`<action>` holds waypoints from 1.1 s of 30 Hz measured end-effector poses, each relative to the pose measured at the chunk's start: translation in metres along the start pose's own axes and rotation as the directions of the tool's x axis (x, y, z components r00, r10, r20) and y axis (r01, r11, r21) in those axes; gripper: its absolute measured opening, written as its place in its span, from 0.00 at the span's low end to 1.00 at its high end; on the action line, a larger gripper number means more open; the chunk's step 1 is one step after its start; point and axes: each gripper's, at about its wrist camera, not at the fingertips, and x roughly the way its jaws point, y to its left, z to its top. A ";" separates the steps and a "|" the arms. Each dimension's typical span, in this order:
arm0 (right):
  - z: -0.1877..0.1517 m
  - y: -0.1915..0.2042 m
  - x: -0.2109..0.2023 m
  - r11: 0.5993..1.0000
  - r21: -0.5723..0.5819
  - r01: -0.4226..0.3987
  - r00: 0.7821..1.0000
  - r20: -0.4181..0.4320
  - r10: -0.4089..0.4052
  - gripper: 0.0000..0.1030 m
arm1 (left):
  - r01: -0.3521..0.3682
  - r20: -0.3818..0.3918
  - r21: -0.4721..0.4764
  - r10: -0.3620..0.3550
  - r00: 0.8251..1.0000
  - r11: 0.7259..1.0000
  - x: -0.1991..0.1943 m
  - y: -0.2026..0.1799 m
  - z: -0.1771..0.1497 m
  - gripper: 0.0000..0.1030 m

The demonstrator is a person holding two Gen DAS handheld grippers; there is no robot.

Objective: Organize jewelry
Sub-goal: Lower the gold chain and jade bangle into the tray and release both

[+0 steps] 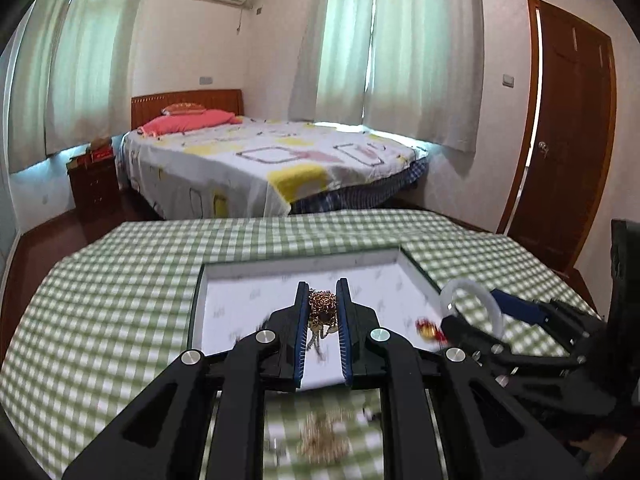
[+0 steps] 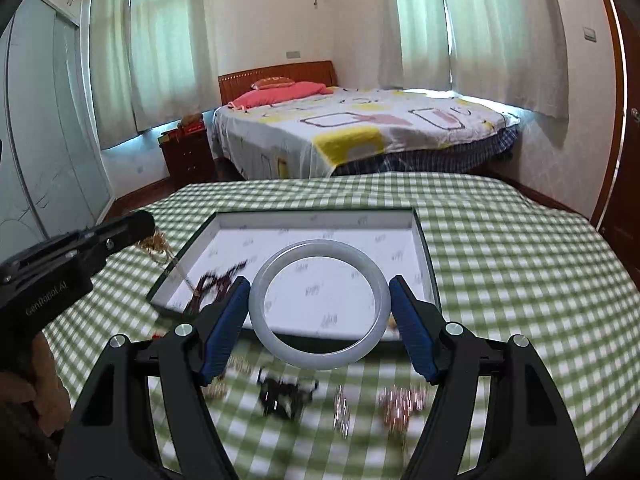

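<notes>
The right gripper [image 2: 320, 320] grasps a pale, glassy bangle [image 2: 320, 306] across its width, jaws pressed on its rim at three and nine o'clock. The ring is smooth and rigid, so it could squirt out of the ribbed blue pads [image 2: 224, 320]. The sound way, I judge, is to carry it level over the tray [image 2: 420, 240] and lower it close to the floor before letting go.

The left gripper [image 1: 322, 308] is clenched on a bunched gold chain [image 1: 322, 306], and loose links dangle below the pads (limp, tangle-prone stuff). It looks to hang over the tray's near edge. Releasing it low should keep the trailing links from catching the rim.

Near the right camera, at six o'clock, loose pieces lie blurred on the checked green cloth [image 2: 520, 260]: a black item [image 2: 284, 394], a silvery one [image 2: 342, 410] and a rose-gold cluster [image 2: 400, 402].

Beyond, the shallow tray has a white, faintly printed lining and dark edges. A dark beaded strand [image 2: 216, 280] lies near its ten o'clock side.
</notes>
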 end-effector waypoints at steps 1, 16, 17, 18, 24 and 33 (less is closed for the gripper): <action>0.003 -0.001 0.005 1.000 -0.001 0.001 1.000 0.001 -0.001 0.67 | -0.001 0.002 0.002 0.001 1.000 1.000 0.009 0.000 0.006 0.14; -0.016 -0.017 0.124 1.000 -0.001 -0.005 0.976 -0.216 0.004 0.67 | -0.056 -0.261 -0.063 0.037 0.965 0.996 0.123 0.021 -0.047 0.14; -0.017 -0.017 0.127 1.000 -0.001 -0.008 0.974 -0.227 0.007 0.67 | -0.059 -0.273 -0.067 0.038 0.961 0.996 0.126 0.022 -0.050 0.14; -0.019 -0.017 0.128 1.000 -0.003 -0.009 0.972 -0.234 0.008 0.67 | -0.063 -0.287 -0.068 0.041 0.957 0.996 0.129 0.023 -0.053 0.14; -0.023 -0.017 0.138 1.000 -0.001 -0.020 0.958 -0.285 0.019 0.67 | -0.059 -0.335 -0.068 0.033 0.942 0.996 0.135 0.022 -0.060 0.14; -0.025 -0.018 0.142 1.000 0.006 -0.029 0.950 -0.310 0.029 0.68 | -0.050 -0.344 -0.082 0.019 0.939 0.995 0.139 0.020 -0.057 0.16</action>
